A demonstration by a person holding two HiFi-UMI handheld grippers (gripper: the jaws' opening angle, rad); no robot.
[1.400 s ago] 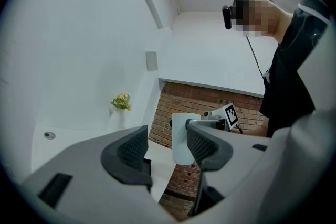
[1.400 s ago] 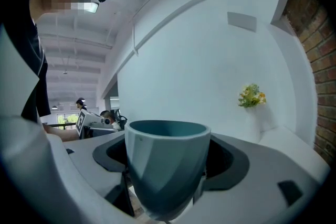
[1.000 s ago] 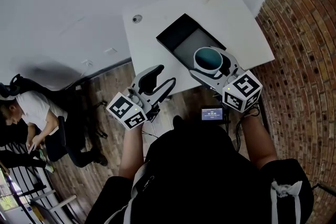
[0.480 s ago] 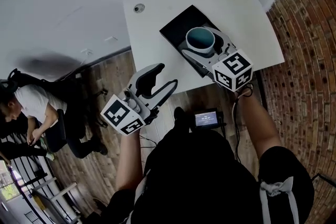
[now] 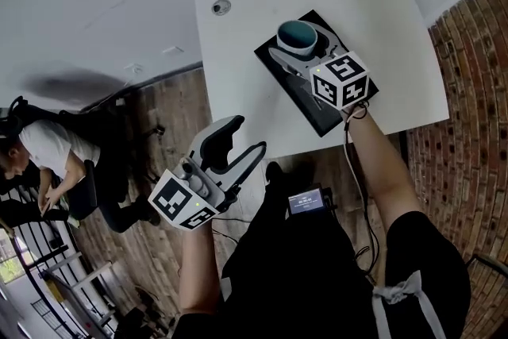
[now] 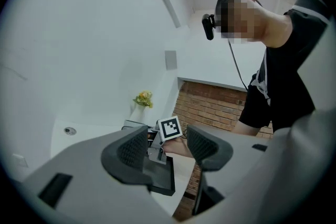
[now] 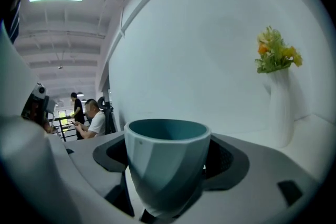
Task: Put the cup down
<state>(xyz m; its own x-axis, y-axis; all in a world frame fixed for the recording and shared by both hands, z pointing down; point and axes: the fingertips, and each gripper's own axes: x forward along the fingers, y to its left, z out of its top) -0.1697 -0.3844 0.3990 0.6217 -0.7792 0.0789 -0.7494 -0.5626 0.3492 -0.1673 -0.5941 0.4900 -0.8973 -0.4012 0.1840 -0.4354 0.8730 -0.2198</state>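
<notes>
Between fingers (image 7: 231, 161) of right gripper (image 7: 168, 155), upright teal cup (image 7: 166, 173)

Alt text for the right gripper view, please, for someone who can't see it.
A teal cup stands upright, gripped between the two grey jaws, low in the centre. Behind is a white wall, with a white vase of yellow flowers at right and a seated person far off at left.

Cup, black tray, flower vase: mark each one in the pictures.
cup (image 7: 167, 165), right gripper view, on its teal outer wall.
black tray (image 5: 306, 107), head view, on its bare floor near the front edge.
flower vase (image 7: 280, 107), right gripper view, on its white body.
</notes>
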